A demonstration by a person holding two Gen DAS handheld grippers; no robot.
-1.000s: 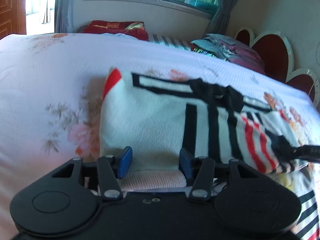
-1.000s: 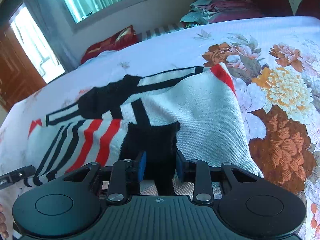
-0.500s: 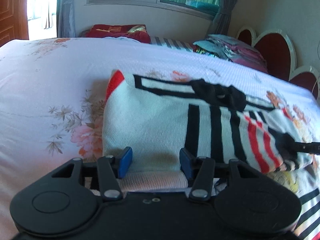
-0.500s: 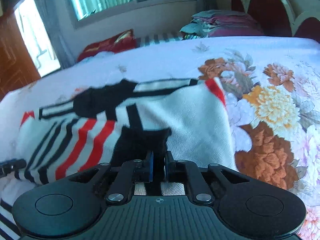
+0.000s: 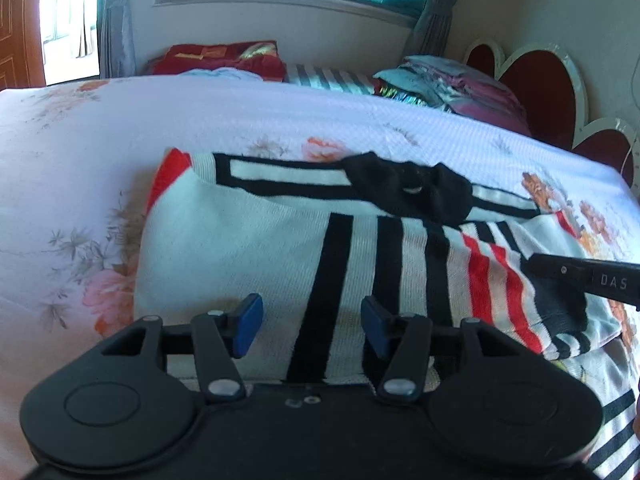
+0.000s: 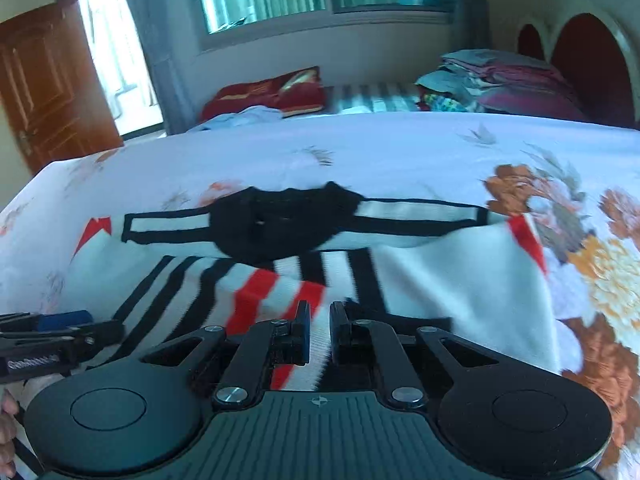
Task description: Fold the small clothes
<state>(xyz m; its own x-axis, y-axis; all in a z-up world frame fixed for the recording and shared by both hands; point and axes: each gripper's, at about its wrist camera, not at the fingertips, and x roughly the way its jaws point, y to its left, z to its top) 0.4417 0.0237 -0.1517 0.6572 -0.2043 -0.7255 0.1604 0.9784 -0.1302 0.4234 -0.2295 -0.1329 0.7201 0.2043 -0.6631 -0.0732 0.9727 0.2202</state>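
Note:
A small white knit sweater (image 5: 248, 248) with black and red stripes and a black collar (image 5: 404, 188) lies on the bed. Its sleeves are folded over the body. My left gripper (image 5: 310, 326) is open, its blue pads either side of the sweater's near hem. My right gripper (image 6: 319, 334) is nearly shut on the striped sleeve (image 6: 272, 296) at the near edge. The right gripper also shows in the left wrist view (image 5: 584, 276), at the black cuff. The left gripper shows at the left edge of the right wrist view (image 6: 60, 330).
The bed has a white floral sheet (image 5: 80, 152). A red pillow (image 5: 220, 56) and a pile of folded clothes (image 5: 452, 84) lie at the far side by the red headboard (image 5: 536, 80). A wooden door (image 6: 44, 92) stands at the left.
My right gripper closed on the striped sleeve and carried it left across the sweater body. My left gripper stayed open and shifted right along the hem.

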